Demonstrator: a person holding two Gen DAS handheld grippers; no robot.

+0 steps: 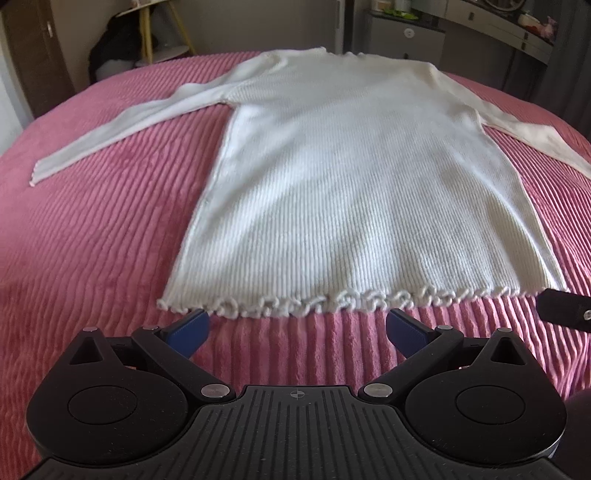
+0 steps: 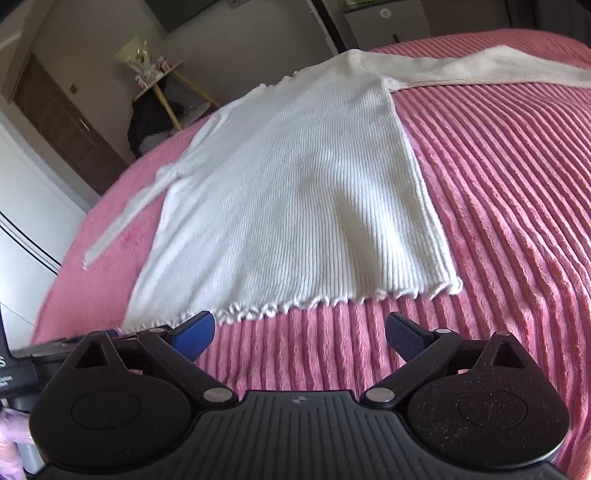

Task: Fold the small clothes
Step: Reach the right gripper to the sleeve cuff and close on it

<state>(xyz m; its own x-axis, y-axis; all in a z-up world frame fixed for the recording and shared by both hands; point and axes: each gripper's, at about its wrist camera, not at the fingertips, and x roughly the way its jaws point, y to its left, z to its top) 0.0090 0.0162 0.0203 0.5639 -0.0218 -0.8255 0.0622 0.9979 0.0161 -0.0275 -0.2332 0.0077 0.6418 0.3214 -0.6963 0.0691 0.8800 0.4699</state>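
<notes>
A white ribbed long-sleeved sweater (image 1: 340, 177) lies flat on the pink bedspread (image 1: 92, 229), frilled hem nearest me, both sleeves spread out to the sides. My left gripper (image 1: 297, 330) stands open just short of the hem, nothing between its blue pads. In the right wrist view the same sweater (image 2: 295, 195) runs off toward the upper left, its right sleeve (image 2: 491, 68) stretched across the top. My right gripper (image 2: 299, 332) is open too, hovering before the hem's right half with nothing held.
The ribbed pink bedspread (image 2: 509, 206) covers the whole bed. Beyond the far edge stand a yellow-legged table (image 1: 162, 33), a dark bag, a wooden door (image 2: 62, 122) and grey cabinets (image 1: 406, 40). Part of the other gripper (image 1: 565, 308) shows at the right edge.
</notes>
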